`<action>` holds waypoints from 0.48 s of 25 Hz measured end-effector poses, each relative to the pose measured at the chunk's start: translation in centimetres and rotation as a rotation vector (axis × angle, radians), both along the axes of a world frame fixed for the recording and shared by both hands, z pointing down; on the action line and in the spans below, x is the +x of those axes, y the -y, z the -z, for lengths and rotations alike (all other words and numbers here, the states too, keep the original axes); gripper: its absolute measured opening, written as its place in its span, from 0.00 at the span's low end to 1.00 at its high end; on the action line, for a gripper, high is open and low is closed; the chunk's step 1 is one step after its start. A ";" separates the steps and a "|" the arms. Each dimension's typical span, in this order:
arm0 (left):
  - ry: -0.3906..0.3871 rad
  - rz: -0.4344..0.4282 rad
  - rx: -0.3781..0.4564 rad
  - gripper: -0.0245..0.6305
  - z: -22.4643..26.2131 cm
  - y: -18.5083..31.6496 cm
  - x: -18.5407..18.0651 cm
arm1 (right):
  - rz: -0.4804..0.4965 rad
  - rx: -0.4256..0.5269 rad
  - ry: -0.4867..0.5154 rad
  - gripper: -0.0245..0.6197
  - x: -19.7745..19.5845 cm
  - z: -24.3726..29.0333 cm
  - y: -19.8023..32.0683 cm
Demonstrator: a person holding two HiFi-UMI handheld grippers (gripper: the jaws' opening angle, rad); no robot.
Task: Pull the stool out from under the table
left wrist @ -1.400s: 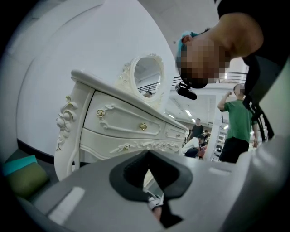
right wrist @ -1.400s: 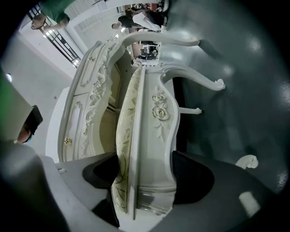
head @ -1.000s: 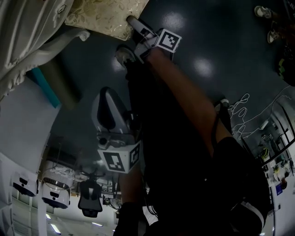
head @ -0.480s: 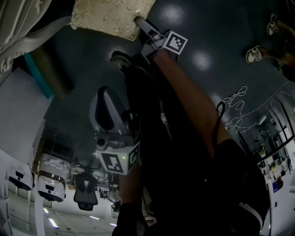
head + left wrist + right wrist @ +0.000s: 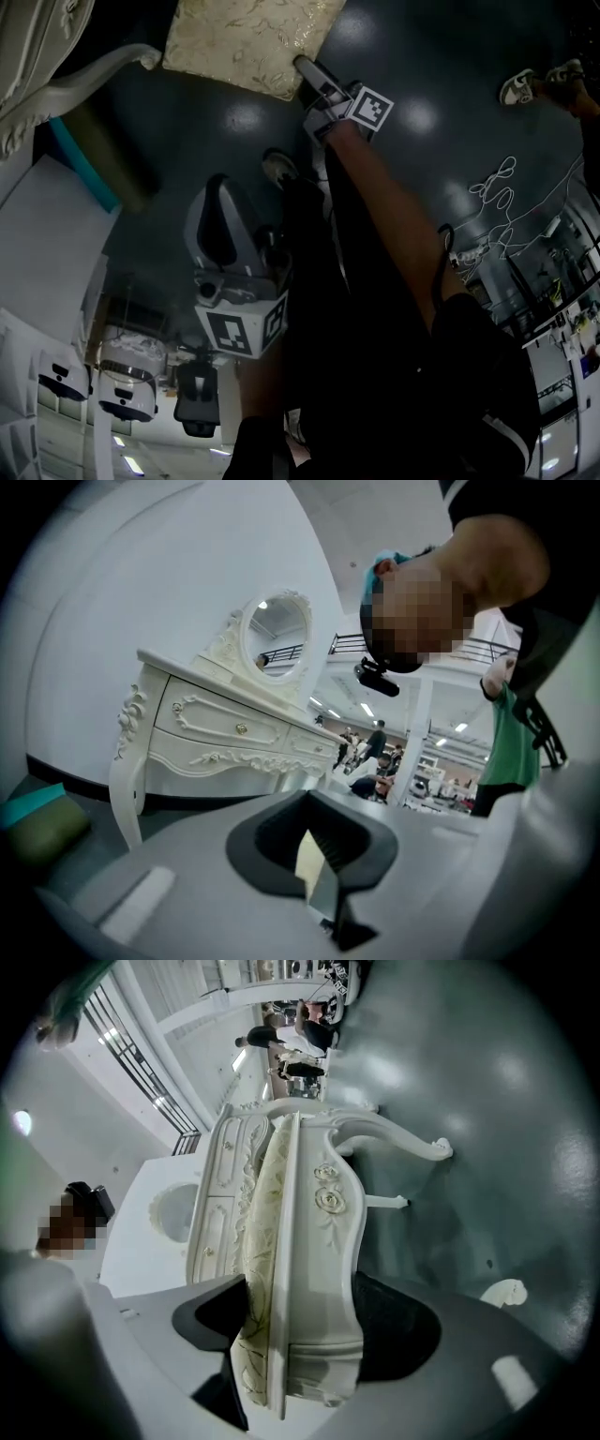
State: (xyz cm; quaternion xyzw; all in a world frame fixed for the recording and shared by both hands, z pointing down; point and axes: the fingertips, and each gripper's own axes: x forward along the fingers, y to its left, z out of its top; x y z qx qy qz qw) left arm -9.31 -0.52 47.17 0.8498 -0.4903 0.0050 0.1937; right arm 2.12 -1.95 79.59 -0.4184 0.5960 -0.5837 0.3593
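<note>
The stool has a gold-patterned cushion (image 5: pixel 248 42) on a white carved frame and stands on the dark floor at the top of the head view. My right gripper (image 5: pixel 314 80) is shut on its near corner, arm stretched out. In the right gripper view the stool's seat edge (image 5: pixel 319 1232) fills the gap between the jaws of the right gripper (image 5: pixel 300 1335). Behind the stool is the white dressing table (image 5: pixel 220 1194). My left gripper (image 5: pixel 225 234) hangs close to my body, jaws together and empty. It points at the dressing table (image 5: pixel 216 733) and its oval mirror (image 5: pixel 277 630).
The table's curved white edge (image 5: pixel 56 66) sits at the upper left. A teal and olive block (image 5: pixel 94 159) lies on the floor beside a white panel (image 5: pixel 47 244). White cables (image 5: pixel 506 206) trail at the right. Another person's feet (image 5: pixel 539 84) stand at the top right, and my shoe (image 5: pixel 279 167) is below the stool.
The stool and my right gripper have shifted right and away from the table's edge, so more of the cushion shows. My foot stepped right. The left gripper stayed put.
</note>
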 end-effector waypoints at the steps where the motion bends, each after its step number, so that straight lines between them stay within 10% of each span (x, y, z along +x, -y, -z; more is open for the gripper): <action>1: 0.001 -0.014 -0.001 0.05 0.1 -0.4 -0.2 | -0.019 -0.001 0.002 0.58 0.1 -0.1 -0.6; 12: -0.022 -0.118 -0.027 0.05 0.0 -5.3 -3.0 | -0.185 -0.017 -0.004 0.58 0.2 -0.3 -8.5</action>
